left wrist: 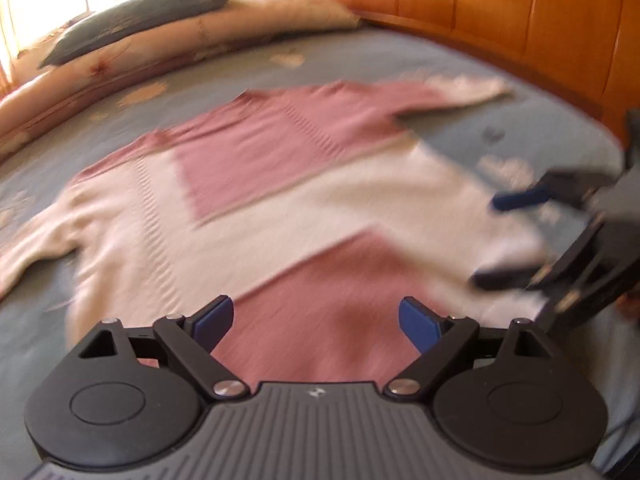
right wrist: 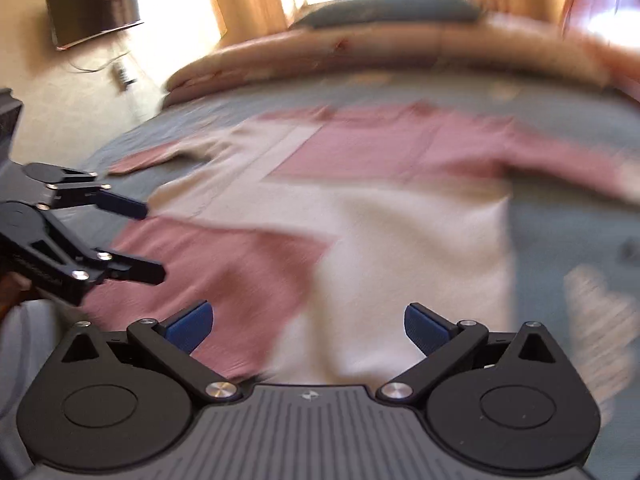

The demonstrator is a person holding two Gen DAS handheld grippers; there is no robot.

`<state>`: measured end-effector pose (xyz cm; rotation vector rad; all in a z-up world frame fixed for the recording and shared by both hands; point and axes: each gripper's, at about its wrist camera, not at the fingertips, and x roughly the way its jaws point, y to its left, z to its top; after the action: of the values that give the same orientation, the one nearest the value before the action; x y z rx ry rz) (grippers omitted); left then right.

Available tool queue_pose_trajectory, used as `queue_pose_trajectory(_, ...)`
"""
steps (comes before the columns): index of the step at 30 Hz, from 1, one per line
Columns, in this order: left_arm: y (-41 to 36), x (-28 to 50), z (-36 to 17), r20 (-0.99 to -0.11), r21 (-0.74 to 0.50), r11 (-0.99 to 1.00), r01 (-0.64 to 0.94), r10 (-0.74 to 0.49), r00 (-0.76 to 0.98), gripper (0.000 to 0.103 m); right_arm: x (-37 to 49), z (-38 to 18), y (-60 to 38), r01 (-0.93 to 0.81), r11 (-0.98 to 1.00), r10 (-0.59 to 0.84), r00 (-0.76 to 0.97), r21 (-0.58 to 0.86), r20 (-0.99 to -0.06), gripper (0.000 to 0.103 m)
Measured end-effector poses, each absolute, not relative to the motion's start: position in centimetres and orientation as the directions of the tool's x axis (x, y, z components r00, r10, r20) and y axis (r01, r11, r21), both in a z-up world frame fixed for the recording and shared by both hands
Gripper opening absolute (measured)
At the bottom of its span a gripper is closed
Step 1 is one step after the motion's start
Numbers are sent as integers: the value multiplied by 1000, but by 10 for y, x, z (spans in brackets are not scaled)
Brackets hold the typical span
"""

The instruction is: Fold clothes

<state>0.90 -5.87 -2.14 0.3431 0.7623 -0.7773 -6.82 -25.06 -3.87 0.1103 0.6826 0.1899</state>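
A pink and cream block-pattern sweater point(left wrist: 280, 200) lies spread flat on the blue bedspread point(left wrist: 400, 60), sleeves out to both sides. My left gripper point(left wrist: 316, 322) hovers over its near pink hem, open, with nothing between the blue pads. My right gripper point(left wrist: 506, 236) shows at the right edge of the left wrist view, above the sweater's cream side, also open and empty. In the right wrist view the sweater point(right wrist: 400, 232) fills the middle. There the right gripper point(right wrist: 308, 328) stands open above the near hem, and the left gripper point(right wrist: 146, 240) reaches in from the left.
A folded peach quilt point(left wrist: 200, 40) with a grey-blue pillow point(left wrist: 136, 16) on top lies across the far end of the bed. A wooden headboard point(left wrist: 520, 12) runs along the right. A dark screen point(right wrist: 94, 10) hangs on the wall beside a bright window.
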Motion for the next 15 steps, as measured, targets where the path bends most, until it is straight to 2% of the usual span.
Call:
queue_pose_trajectory(3, -78, 14, -27, -697, -106, 638, 762, -595, 401, 90, -60, -58, -257, -125, 983, 185, 719, 138, -670, 103)
queue_pose_trajectory(5, -86, 18, -37, -700, -166, 626, 762, -619, 356, 90, -64, -69, -254, -143, 984, 176, 734, 104, -656, 103)
queue_pose_trajectory(10, -77, 23, -70, -776, -210, 701, 682, -544, 320, 89, -74, -79, -248, -158, 987, 147, 783, 34, -605, 103)
queue_pose_trajectory(13, -59, 12, -73, -772, -255, 716, 650, -555, 308, 90, -74, -82, -243, -165, 986, 130, 796, -5, -591, 103)
queue_pose_trajectory(15, -55, 5, -69, -783, -241, 716, 656, -543, 305, 91, -74, -81, -243, -163, 987, 128, 799, -6, -587, 103)
